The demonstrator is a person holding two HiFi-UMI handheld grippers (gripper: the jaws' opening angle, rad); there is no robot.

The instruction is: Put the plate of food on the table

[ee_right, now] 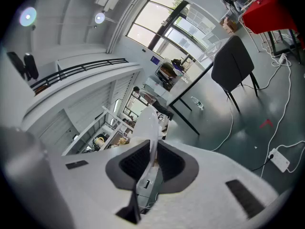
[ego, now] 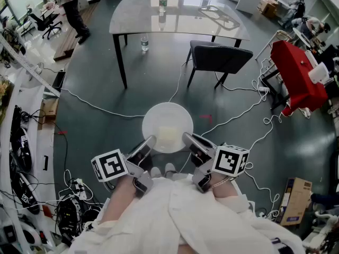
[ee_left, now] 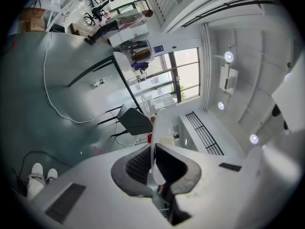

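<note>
A round white plate [ego: 165, 120] with a pale block of food [ego: 169, 136] on it is held level above the grey floor, just in front of the person. My left gripper [ego: 149, 143] is shut on its near-left rim, and my right gripper [ego: 188, 139] is shut on its near-right rim. In the left gripper view the plate [ee_left: 160, 128] shows edge-on between the dark pads. The right gripper view shows the plate [ee_right: 147, 123] the same way, pinched between the pads. The glossy table [ego: 177, 16] stands well ahead, beyond the plate.
A dark chair [ego: 218, 57] stands at the table's near side. One bottle [ego: 162, 4] stands on the table, another [ego: 144, 42] on the floor by a leg. White cables [ego: 95, 106] cross the floor. A red-draped stand [ego: 296, 77] is right, clutter left.
</note>
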